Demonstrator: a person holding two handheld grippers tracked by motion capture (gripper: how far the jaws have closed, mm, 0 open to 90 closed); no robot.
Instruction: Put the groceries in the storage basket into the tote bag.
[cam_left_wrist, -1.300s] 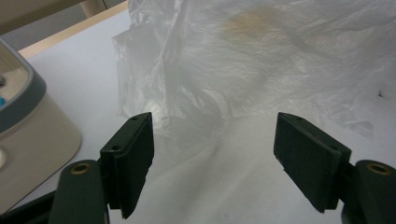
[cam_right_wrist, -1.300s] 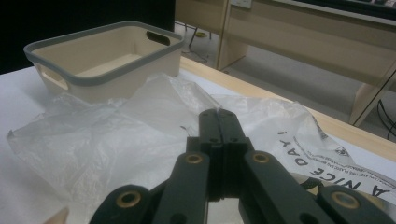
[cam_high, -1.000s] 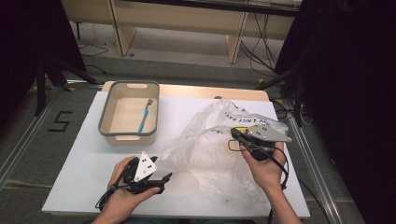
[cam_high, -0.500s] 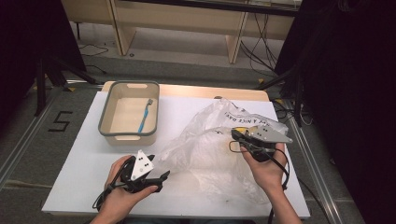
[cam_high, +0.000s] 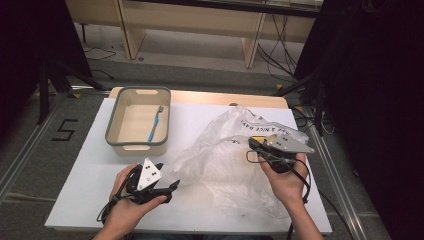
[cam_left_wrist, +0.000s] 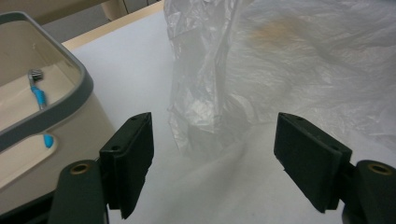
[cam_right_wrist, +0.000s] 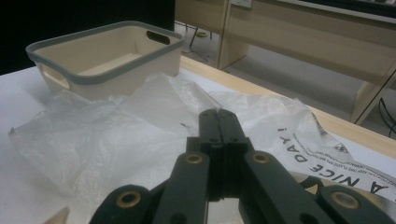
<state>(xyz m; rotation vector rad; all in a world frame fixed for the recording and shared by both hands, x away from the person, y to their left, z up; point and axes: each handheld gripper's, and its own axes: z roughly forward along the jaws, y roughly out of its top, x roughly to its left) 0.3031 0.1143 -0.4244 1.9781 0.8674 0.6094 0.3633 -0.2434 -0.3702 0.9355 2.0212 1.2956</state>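
Observation:
A crumpled clear plastic bag (cam_high: 225, 165) with black lettering lies across the right half of the white table (cam_high: 90, 175). My right gripper (cam_high: 251, 144) is shut at the bag's upper right edge, and a raised strip of the rim runs to its tips. In the right gripper view its jaws (cam_right_wrist: 219, 116) are pressed together over the bag (cam_right_wrist: 116, 135). My left gripper (cam_high: 169, 175) is open near the bag's left corner. Nothing sits between its pads (cam_left_wrist: 133, 158), and the bag's corner (cam_left_wrist: 205, 107) stands just ahead.
A cream bin with a grey rim (cam_high: 112, 127) stands at the table's back left, with a blue toothbrush (cam_high: 154, 125) inside it. The bin (cam_left_wrist: 51, 116) is close on the left gripper's left side. Wooden shelving legs (cam_high: 252, 47) stand beyond the table.

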